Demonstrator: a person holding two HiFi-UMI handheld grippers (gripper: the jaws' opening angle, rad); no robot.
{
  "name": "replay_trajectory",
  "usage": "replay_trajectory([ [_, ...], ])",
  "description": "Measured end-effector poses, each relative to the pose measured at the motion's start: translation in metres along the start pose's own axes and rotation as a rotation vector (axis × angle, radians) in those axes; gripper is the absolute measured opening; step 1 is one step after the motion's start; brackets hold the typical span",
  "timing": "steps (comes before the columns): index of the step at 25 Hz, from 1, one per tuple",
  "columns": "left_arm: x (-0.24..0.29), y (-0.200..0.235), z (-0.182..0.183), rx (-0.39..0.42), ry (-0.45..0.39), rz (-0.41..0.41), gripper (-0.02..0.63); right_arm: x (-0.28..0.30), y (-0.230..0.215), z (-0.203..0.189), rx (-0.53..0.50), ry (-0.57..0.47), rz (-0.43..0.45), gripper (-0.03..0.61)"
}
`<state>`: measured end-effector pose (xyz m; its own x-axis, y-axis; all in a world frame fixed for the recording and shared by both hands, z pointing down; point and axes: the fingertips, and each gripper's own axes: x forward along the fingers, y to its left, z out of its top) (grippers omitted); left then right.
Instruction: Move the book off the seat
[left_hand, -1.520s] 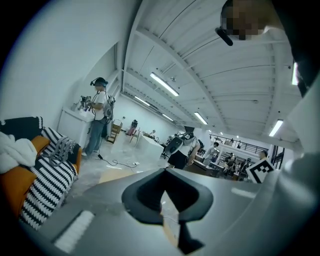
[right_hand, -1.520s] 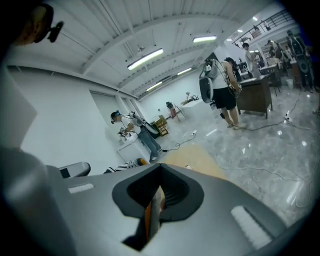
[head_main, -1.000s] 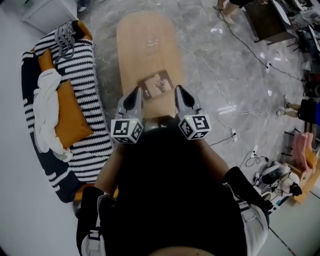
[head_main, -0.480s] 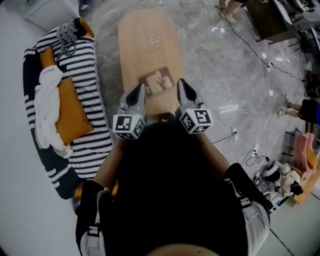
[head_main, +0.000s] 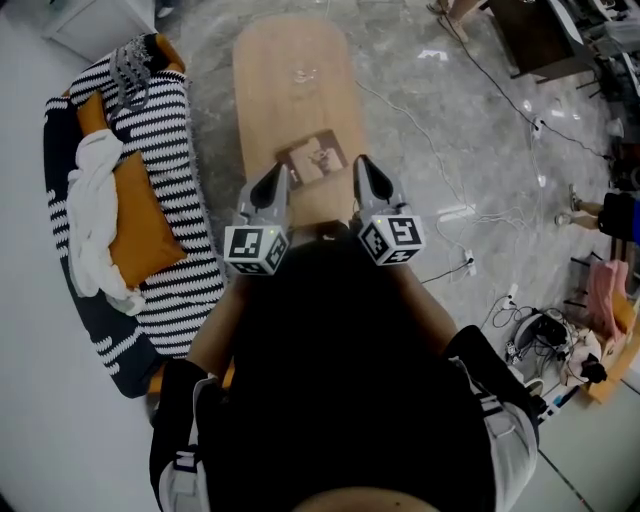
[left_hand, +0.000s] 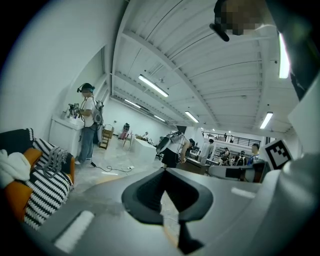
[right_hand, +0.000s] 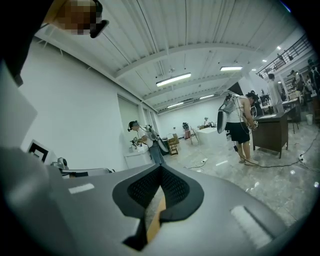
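A brown-covered book (head_main: 318, 160) lies flat on the near half of a long light-wood seat (head_main: 290, 70) in the head view. Both grippers hover over the seat's near end, pointing at the book and not touching it. My left gripper (head_main: 277, 172) sits just left of the book, and its black pads meet at the tip in the left gripper view (left_hand: 164, 170). On the book's right, my right gripper (head_main: 362, 163) is shut too, with its pads together (right_hand: 161, 166) and nothing between them. The book does not show in either gripper view.
A black-and-white striped sofa (head_main: 170, 200) with an orange cushion (head_main: 135, 215) and a white cloth (head_main: 90, 200) stands left of the seat. Cables (head_main: 450, 215) trail over the marble floor at right. Several people stand at tables farther off (right_hand: 237, 125).
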<state>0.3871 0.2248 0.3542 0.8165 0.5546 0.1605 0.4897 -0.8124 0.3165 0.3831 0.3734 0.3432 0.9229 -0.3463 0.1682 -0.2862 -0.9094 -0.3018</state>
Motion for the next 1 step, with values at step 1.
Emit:
replay_trajectory([
  [1,-0.0001,-0.001,-0.0004,0.001,0.001,0.0,0.006,-0.0009,-0.0003,-0.0004,-0.002,0.0,0.0,0.008],
])
